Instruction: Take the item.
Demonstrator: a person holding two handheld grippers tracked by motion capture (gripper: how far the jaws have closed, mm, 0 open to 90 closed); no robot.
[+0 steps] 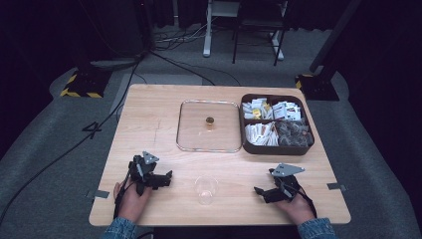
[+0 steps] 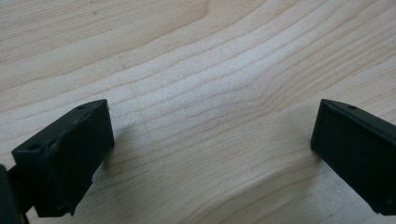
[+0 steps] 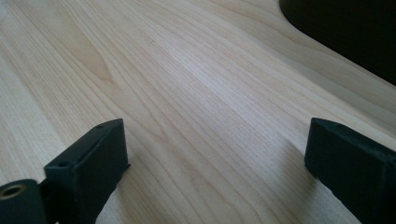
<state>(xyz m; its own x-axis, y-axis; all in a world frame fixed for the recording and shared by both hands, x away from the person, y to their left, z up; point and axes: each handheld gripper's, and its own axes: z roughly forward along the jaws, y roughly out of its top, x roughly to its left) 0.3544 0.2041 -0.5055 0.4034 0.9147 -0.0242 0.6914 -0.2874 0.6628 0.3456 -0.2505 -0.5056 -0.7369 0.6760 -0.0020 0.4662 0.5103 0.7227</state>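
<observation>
A wooden table (image 1: 149, 124) is seen carrying, toward its far side, a clear square lid (image 1: 209, 126) with a small brass knob, laid flat just beside a dark compartment box (image 1: 276, 124) filled with packets. The left gripper (image 1: 161, 178) is rested on the near left of the table, its jaws spread wide with only bare wood between them. The right gripper (image 1: 263, 191) is rested on the near right, jaws likewise parted and nothing held. A clear plastic cup (image 1: 206, 189) is stood upright between the two grippers, apart from both
</observation>
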